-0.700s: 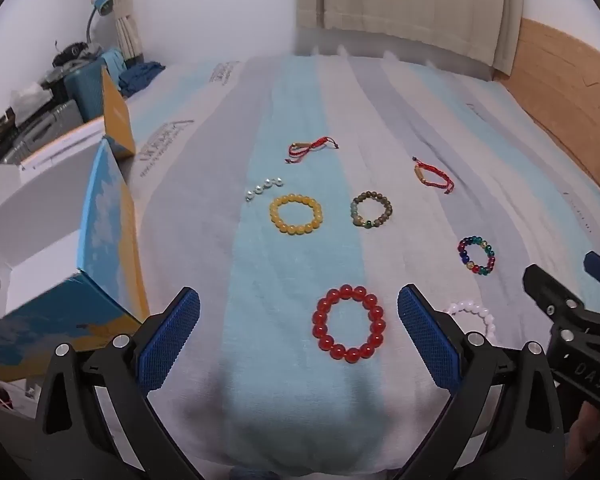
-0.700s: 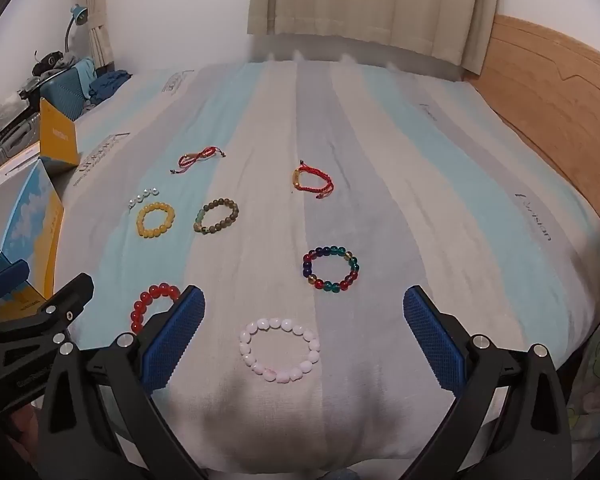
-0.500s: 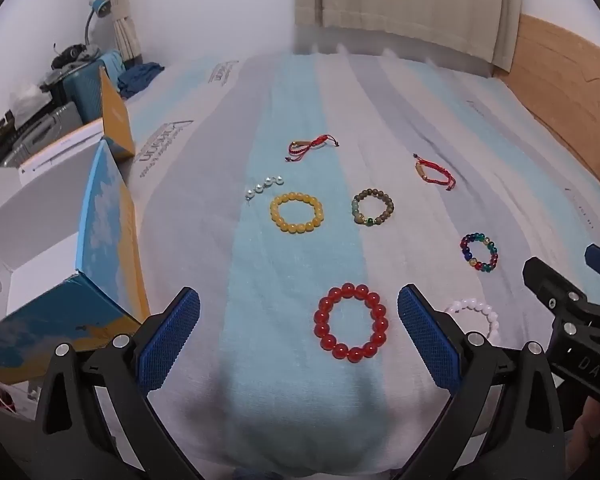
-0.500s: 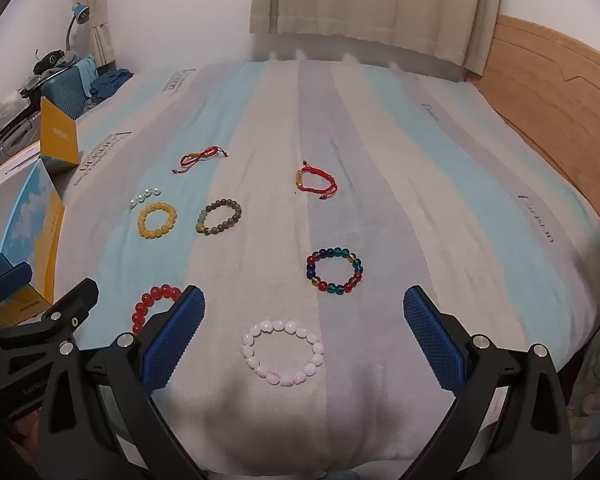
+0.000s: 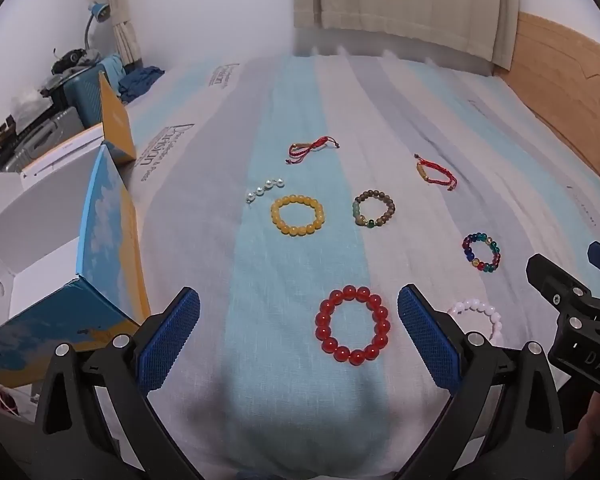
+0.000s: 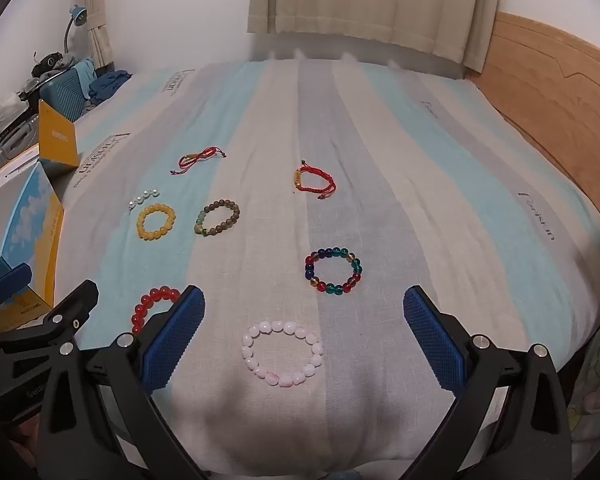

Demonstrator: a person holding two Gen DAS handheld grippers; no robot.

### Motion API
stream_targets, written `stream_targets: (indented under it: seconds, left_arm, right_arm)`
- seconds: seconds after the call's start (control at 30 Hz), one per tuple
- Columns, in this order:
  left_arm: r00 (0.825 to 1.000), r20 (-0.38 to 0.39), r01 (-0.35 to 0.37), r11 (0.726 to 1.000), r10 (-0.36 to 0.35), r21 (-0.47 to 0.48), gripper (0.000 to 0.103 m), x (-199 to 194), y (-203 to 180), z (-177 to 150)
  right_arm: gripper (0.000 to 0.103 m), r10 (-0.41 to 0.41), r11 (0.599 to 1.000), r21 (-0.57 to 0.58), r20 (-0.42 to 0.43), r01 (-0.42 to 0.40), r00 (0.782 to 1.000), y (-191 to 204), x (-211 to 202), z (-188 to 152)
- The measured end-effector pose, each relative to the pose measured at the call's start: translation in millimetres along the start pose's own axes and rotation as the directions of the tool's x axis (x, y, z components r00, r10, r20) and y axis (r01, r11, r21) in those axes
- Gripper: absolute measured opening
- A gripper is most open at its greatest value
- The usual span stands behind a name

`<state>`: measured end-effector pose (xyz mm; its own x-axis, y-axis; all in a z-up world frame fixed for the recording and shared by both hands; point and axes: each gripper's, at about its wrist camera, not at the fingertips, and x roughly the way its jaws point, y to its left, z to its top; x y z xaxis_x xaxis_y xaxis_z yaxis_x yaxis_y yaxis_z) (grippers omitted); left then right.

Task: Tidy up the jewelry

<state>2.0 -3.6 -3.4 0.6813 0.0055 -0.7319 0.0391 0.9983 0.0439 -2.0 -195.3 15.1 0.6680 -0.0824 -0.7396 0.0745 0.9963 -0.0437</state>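
Several bracelets lie spread on a striped bedsheet. Nearest, a red bead bracelet (image 5: 354, 325) rests just ahead of my open left gripper (image 5: 299, 340), toward its right finger. A pale pink bead bracelet (image 6: 283, 353) lies in front of my open right gripper (image 6: 304, 340). Beyond it is a multicolour bead bracelet (image 6: 333, 271). Farther off are a yellow bead bracelet (image 5: 298, 214), a brown bead bracelet (image 5: 374, 214), a short pearl strand (image 5: 265, 190) and two red cord bracelets (image 5: 312, 148) (image 6: 314, 182). Neither gripper touches anything.
An open blue and yellow cardboard box (image 5: 100, 240) stands at the bed's left edge, white inside. Suitcases and clutter (image 5: 60, 92) sit beyond it by the wall. A wooden headboard (image 6: 556, 92) runs along the right. Curtains hang at the back.
Both grippers have edged slightly forward over the bed, so the bracelets sit a little lower in view. Jaws stay wide, and no bracelet has moved.
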Motion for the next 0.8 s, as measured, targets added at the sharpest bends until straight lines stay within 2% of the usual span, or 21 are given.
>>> stream_targets:
  seconds: [0.8]
  left_arm:
    - [1.0,-0.004,0.004,1.0,-0.004,0.009,0.097,2.7,-2.6,0.6]
  right_arm:
    - [0.096,-0.007,1.0,-0.004,0.001,0.007,1.0,3.0,3.0,-1.3]
